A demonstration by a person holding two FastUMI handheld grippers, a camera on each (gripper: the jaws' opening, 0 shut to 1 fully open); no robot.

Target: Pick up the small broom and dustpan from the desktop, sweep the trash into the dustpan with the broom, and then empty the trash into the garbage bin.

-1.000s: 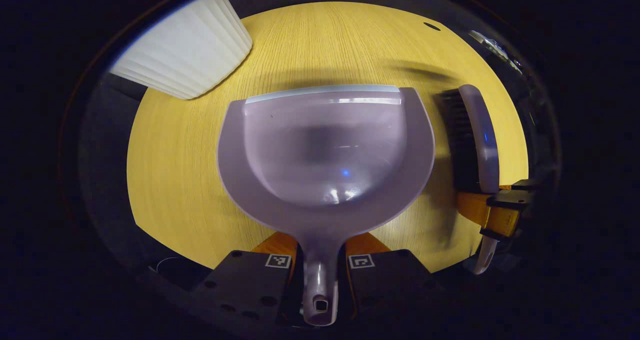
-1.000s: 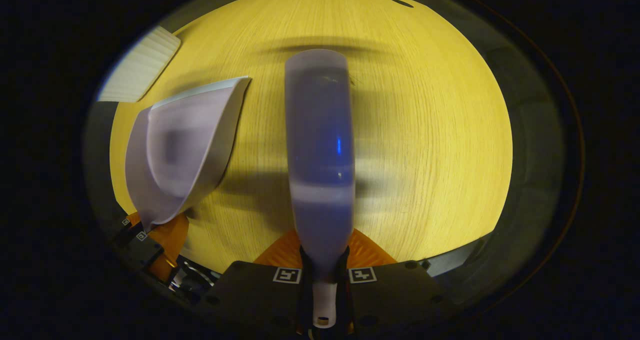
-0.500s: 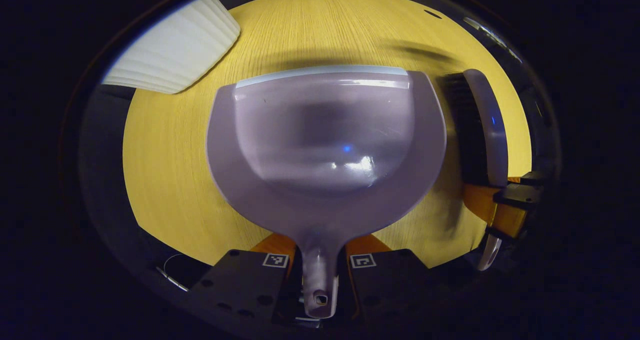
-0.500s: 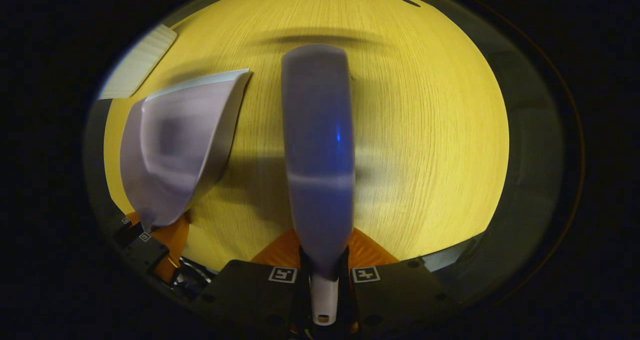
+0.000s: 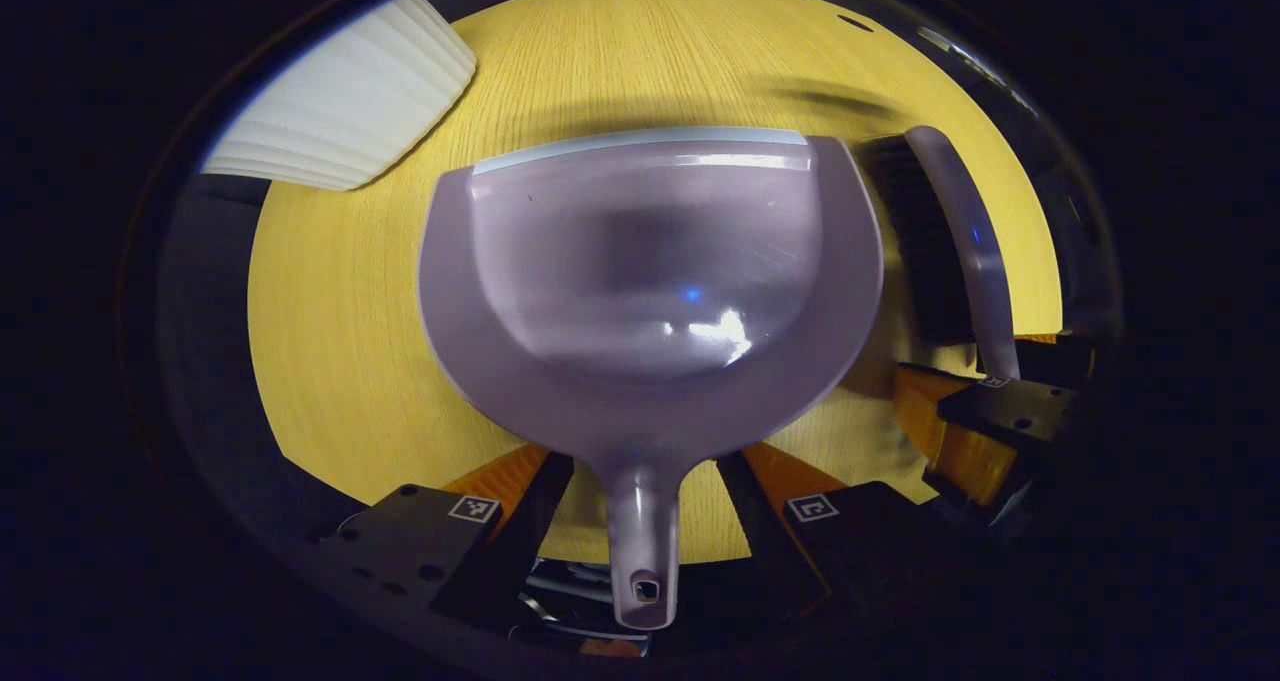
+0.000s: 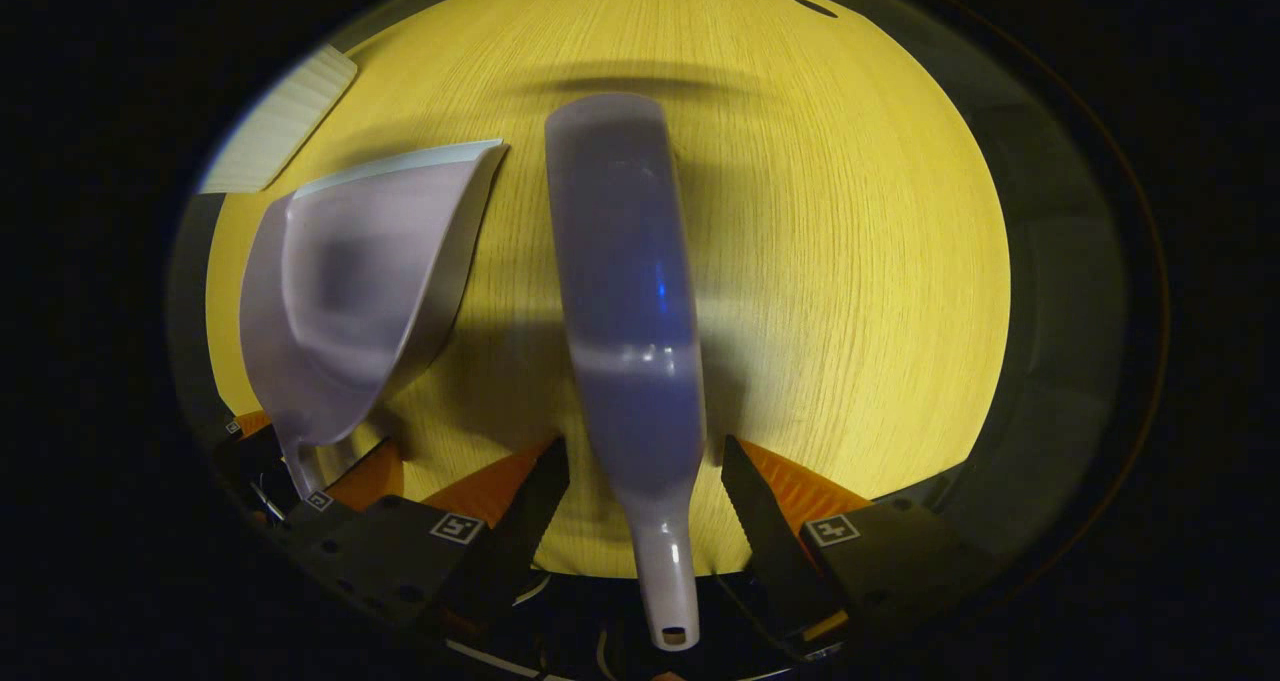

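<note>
Left gripper view: glossy lilac dustpan [image 5: 650, 281] flat on yellow table [image 5: 340, 341], pale strip along its front lip, handle between spread left claw [image 5: 640, 506], untouched.

Right gripper view: lilac broom [image 6: 625, 301] just beside dustpan, handle between spread right claw [image 6: 640, 501].

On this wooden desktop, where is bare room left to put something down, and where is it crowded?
Bare wood lies right of the lilac plastic broom, out to the desktop edge, and beyond the lilac plastic dustpan lip, toward the white ribbed bin. Crowded: the narrow strip between dustpan and broom, and near both open tongs.
</note>
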